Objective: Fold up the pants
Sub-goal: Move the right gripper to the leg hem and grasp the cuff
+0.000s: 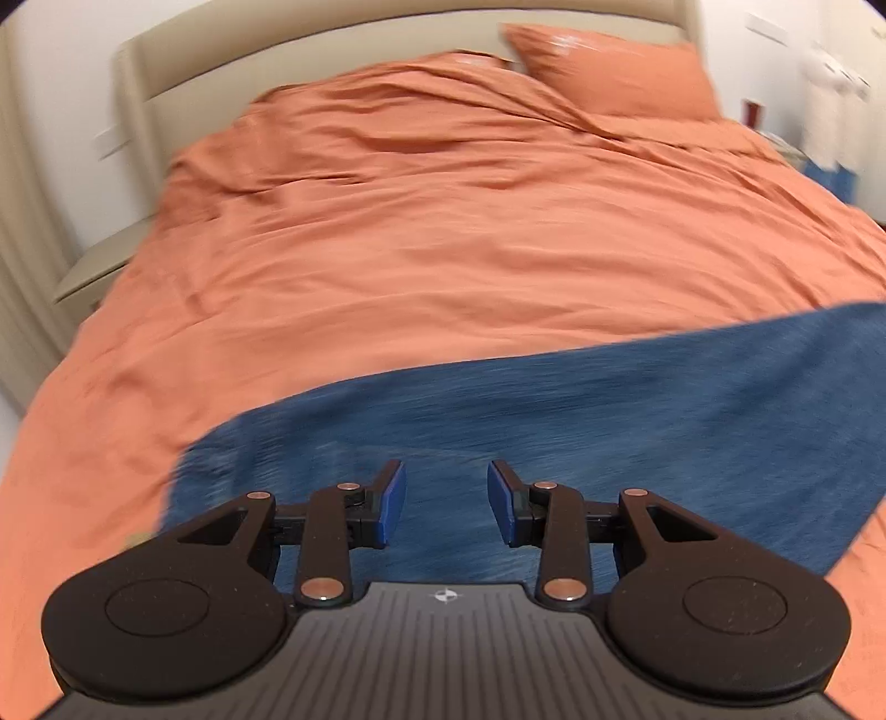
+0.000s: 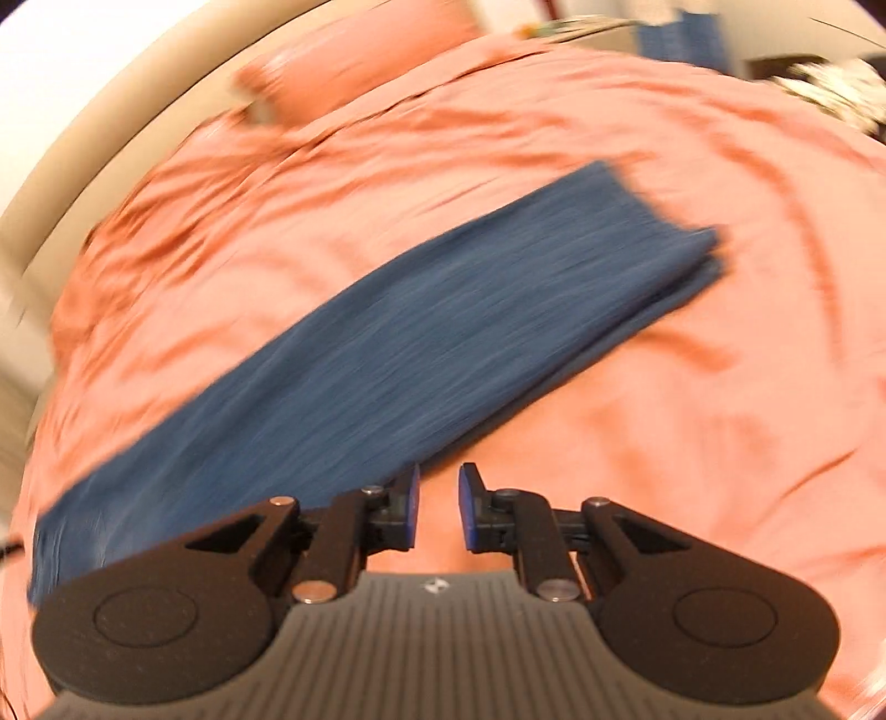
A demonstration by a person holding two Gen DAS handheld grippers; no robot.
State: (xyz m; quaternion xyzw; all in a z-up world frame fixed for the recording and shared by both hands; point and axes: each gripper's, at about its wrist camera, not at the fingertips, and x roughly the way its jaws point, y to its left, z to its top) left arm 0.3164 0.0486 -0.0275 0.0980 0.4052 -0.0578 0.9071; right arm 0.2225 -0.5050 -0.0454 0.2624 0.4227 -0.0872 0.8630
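Blue pants [image 1: 609, 421] lie flat on the orange bedcover [image 1: 415, 249] as one long folded strip. In the right wrist view the pants [image 2: 415, 343] run from lower left up to the right, where their end lies doubled over. My left gripper [image 1: 446, 501] hovers above the pants, open, with nothing between its blue pads. My right gripper [image 2: 438, 507] hangs over bare bedcover [image 2: 692, 443] just beside the strip's near edge. Its jaws stand a little apart and empty. Both views are blurred by motion.
An orange pillow [image 1: 614, 72] lies at the head of the bed against a beige headboard [image 1: 310, 50]. White walls stand behind. A bedside spot with small items [image 1: 830, 72] is at the far right. The bed's edge drops off at the left.
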